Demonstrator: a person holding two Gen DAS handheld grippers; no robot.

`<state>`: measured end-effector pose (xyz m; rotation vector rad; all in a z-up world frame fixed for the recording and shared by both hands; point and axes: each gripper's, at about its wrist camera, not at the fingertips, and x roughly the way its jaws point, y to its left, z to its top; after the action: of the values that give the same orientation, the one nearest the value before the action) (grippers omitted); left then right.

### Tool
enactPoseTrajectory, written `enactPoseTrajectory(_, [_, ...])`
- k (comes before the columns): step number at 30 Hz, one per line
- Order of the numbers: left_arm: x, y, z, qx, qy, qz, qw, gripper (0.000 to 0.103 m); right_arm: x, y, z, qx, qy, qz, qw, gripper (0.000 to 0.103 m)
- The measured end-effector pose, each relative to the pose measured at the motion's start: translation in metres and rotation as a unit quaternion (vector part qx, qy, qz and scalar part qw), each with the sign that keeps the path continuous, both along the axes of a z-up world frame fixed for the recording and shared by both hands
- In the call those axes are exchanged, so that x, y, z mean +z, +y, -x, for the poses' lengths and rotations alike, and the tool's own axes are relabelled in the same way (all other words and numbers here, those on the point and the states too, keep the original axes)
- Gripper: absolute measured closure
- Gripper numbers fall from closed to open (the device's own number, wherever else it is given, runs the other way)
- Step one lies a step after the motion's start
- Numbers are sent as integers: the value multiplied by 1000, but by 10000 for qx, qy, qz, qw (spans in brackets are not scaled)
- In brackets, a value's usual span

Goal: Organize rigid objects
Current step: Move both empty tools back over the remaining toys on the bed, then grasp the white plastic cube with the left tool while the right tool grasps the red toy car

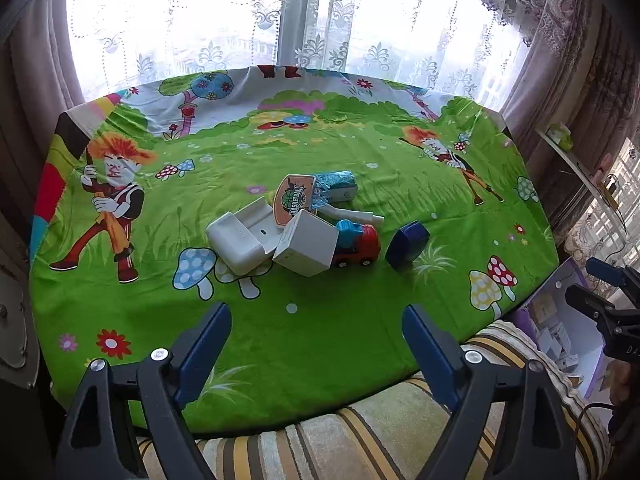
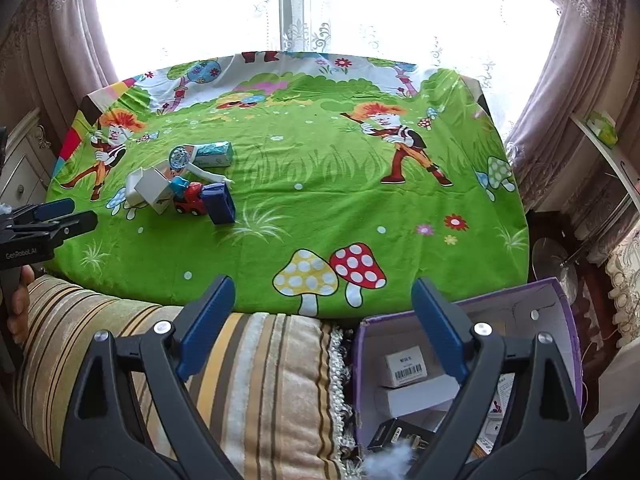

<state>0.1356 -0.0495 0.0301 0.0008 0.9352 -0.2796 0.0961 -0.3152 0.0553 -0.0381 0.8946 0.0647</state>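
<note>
Home living room: lace curtains (image 1: pixel 320 20) over a bright window, patterned drapes (image 2: pixel 52 40), striped cushion (image 2: pixel 260 380), table under a cartoon cloth (image 1: pixel 320 340).

left gripper (image 1: pixel 316 332) jaws apart, empty. Dead ahead on green cloth (image 1: pixel 340 352): white box (image 1: pixel 306 246), toy truck (image 1: pixel 356 246), blue box (image 1: pixel 407 244). Purple bin (image 1: pixel 560 320) far right.

cartoon tablecloth (image 1: pixel 320 340) | lace curtain (image 1: pixel 360 32) | striped cushion (image 2: pixel 260 380) | shelf, perhaps tissues (image 2: pixel 600 128)
</note>
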Motion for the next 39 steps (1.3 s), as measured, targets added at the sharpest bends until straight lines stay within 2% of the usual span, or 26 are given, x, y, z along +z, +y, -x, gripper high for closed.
enactPoseTrajectory(7, [-21, -17, -30, -165, 201, -347, 9991, 19, -7, 27, -23, 261, 114, -64, 9996, 11])
enactPoseTrajectory(17, [-40, -30, -64, -192, 150, -936, 9953, 19, -13, 55, -49, 518, 159, -10, 9985, 12])
enactPoseTrajectory(22, [-49, -30, -74, -257, 198, -1006, 9944, 19, -17, 67, -58, 633, 206, 45, 9978, 12])
enactPoseTrajectory(24, [-51, -31, -76, -308, 191, -1015, 9942, 21, -19, 71, -62, 645, 236, 50, 9976, 12])
enactPoseTrajectory(26, [-54, -32, -78, -354, 246, -997, 9941, 36, -20, 75, -65, 667, 256, 57, 9974, 12])
enactPoseTrajectory(30, [-61, -26, -83, -369, 421, -800, 9952, 52, -21, 85, -71, 707, 279, 68, 9971, 13])
enactPoseTrajectory(39, [-56, -12, -77, -310, 489, -220, 9981, 56, -22, 109, -84, 723, 415, -100, 9965, 20])
